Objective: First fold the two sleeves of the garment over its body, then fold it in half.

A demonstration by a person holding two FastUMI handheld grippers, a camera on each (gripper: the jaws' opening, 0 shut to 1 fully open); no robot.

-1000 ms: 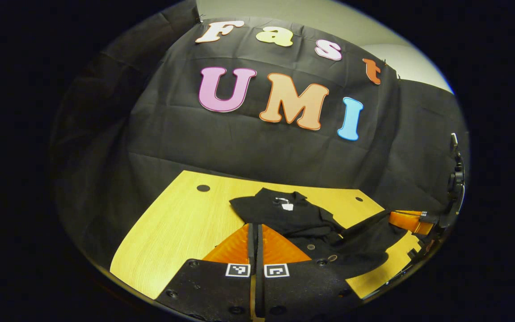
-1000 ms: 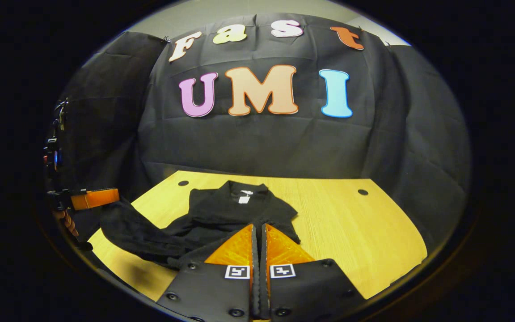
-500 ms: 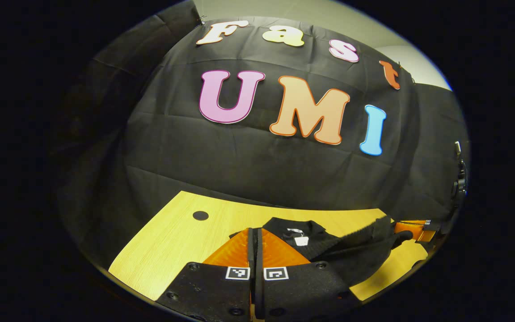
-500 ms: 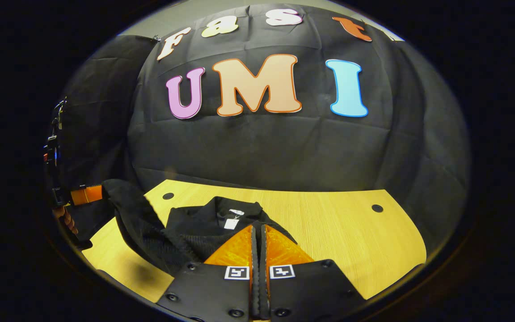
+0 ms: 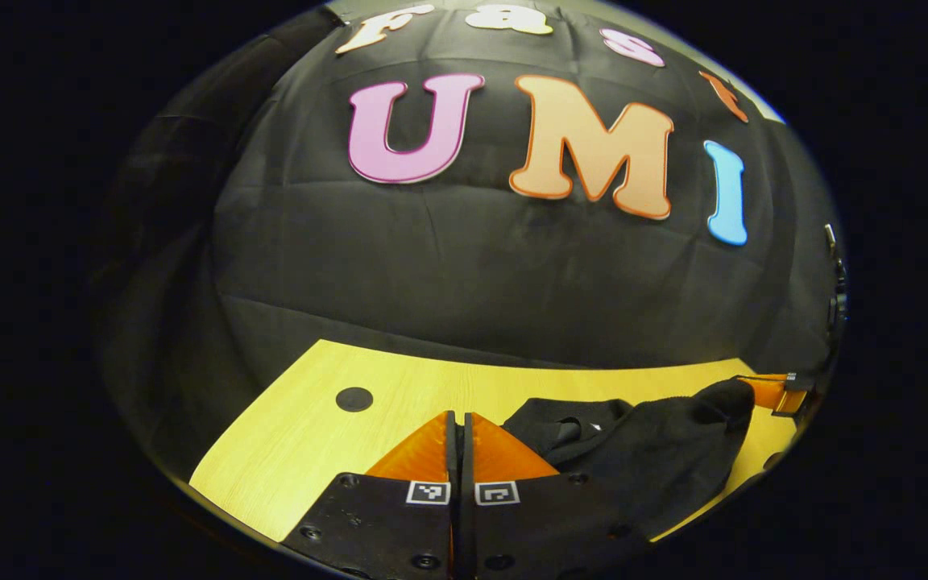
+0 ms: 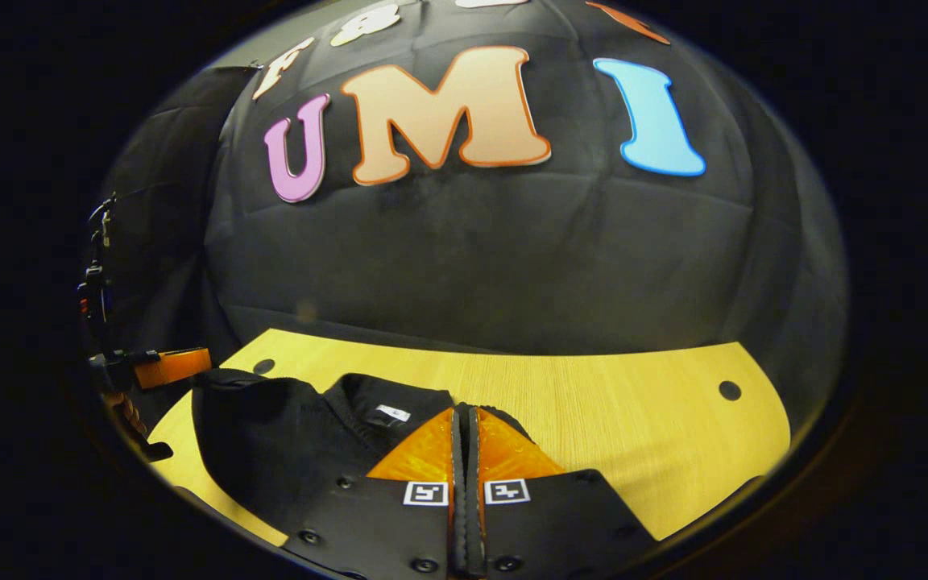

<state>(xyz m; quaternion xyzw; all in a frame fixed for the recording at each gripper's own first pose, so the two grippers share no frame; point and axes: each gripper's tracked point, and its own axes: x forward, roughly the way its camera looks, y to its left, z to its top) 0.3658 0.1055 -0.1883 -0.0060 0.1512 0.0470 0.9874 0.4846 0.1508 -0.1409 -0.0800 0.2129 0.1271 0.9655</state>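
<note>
**Carrying the hem toward the collar**

Holding both sets of tongs level and side by side, we judge ourselves to be in the fold-in-half step; the sleeves look already laid over the body, since no loose sleeve shows beside the black garment (image 6: 287,435); that is a reading, not something seen.

Our left gripper (image 5: 456,427) has its fingers drawn together with barely a slit between them; whether cloth sits inside that slit we cannot tell, because the fabric lies just beside and below the fingers, not plainly between them. Our right gripper (image 6: 464,423) stands the same way, fingers nearly touching, and again a pinched edge is not visible; in the left gripper view it shows far off at the garment's far corner (image 5: 770,395), and there the cloth rises to meet it, which suggests a grip.

Relative to the left tongs, the garment (image 5: 641,451) lies ahead and to their right, bunched and raised off the yellow table (image 5: 311,435); relative to the right tongs, it lies ahead and to their left, with the collar and its white tag (image 6: 393,413) just beyond the fingertips.

We keep both tongs at the same height so the lifted edge travels straight; a lagging side would likely skew the fold.
</note>
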